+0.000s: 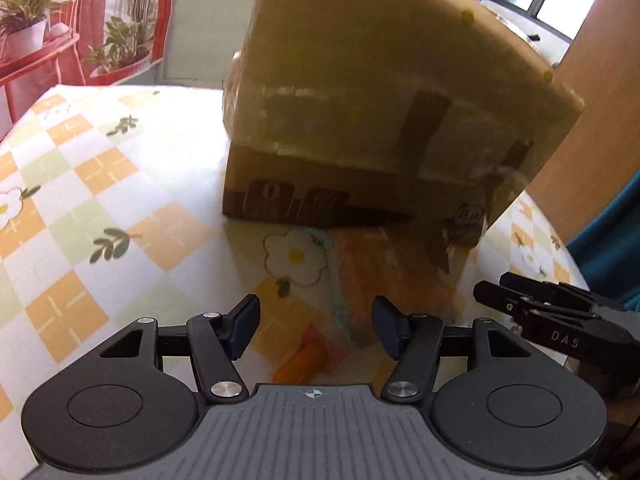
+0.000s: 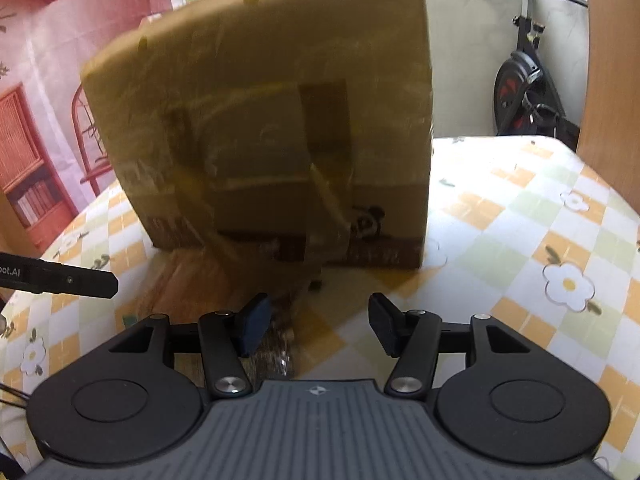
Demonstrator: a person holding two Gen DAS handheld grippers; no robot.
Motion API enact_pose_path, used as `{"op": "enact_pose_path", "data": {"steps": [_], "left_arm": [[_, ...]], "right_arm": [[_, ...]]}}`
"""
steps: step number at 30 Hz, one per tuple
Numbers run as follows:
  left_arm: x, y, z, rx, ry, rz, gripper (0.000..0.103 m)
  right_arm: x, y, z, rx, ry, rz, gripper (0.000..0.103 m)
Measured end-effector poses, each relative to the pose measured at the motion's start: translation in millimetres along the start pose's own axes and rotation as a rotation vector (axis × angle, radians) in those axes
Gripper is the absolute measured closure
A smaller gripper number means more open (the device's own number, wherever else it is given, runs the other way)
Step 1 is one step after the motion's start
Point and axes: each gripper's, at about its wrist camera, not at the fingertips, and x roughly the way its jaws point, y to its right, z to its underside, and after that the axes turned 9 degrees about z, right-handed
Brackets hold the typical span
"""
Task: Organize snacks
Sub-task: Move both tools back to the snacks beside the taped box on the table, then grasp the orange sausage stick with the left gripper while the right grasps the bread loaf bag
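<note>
A tall brown cardboard box (image 1: 360,120) stands on the checked floral tablecloth (image 1: 100,168), its taped side facing me; it also fills the right wrist view (image 2: 280,140). A clear snack packet with orange-brown contents (image 1: 384,276) lies on the cloth between the box and my left gripper (image 1: 316,328), which is open and empty above it. An orange and pink wrapper (image 1: 308,356) lies under the left jaws. My right gripper (image 2: 316,328) is open and empty; a dark crinkled packet (image 2: 276,344) lies by its left finger. The right gripper also shows in the left wrist view (image 1: 532,304).
The tablecloth (image 2: 520,220) extends right of the box. The left gripper's tip (image 2: 72,278) shows at the left in the right wrist view. An exercise bike (image 2: 524,92) stands behind the table, a wooden panel (image 2: 612,80) at right, a printed backdrop (image 1: 80,20) at left.
</note>
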Motion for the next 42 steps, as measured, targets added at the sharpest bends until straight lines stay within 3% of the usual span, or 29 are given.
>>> {"op": "enact_pose_path", "data": {"steps": [3, 10, 19, 23, 26, 28, 36, 42], "left_arm": [[3, -4, 12, 0.005, -0.026, -0.034, 0.039], [5, -6, 25, 0.022, -0.049, -0.03, 0.039], [22, 9, 37, 0.227, -0.097, -0.037, 0.037], [17, 6, 41, 0.208, -0.082, -0.015, 0.039], [14, 3, 42, 0.209, -0.062, -0.025, 0.06], [9, -2, 42, 0.184, -0.035, 0.004, 0.067], [-1, -23, 43, 0.066, 0.027, -0.025, 0.067], [-5, -31, 45, 0.024, 0.039, -0.012, 0.064]], "right_arm": [[4, -1, 6, -0.006, -0.029, -0.007, 0.045], [7, -11, 8, -0.029, -0.047, -0.04, 0.045], [6, -17, 1, -0.021, -0.044, -0.075, 0.045], [6, -22, -3, -0.005, -0.049, -0.095, 0.045], [7, -29, -7, -0.011, -0.063, -0.12, 0.045], [10, -35, -8, -0.023, -0.077, -0.139, 0.043], [21, -58, -17, -0.051, -0.113, -0.171, 0.024], [42, -76, -24, -0.044, -0.174, -0.155, 0.019]]}}
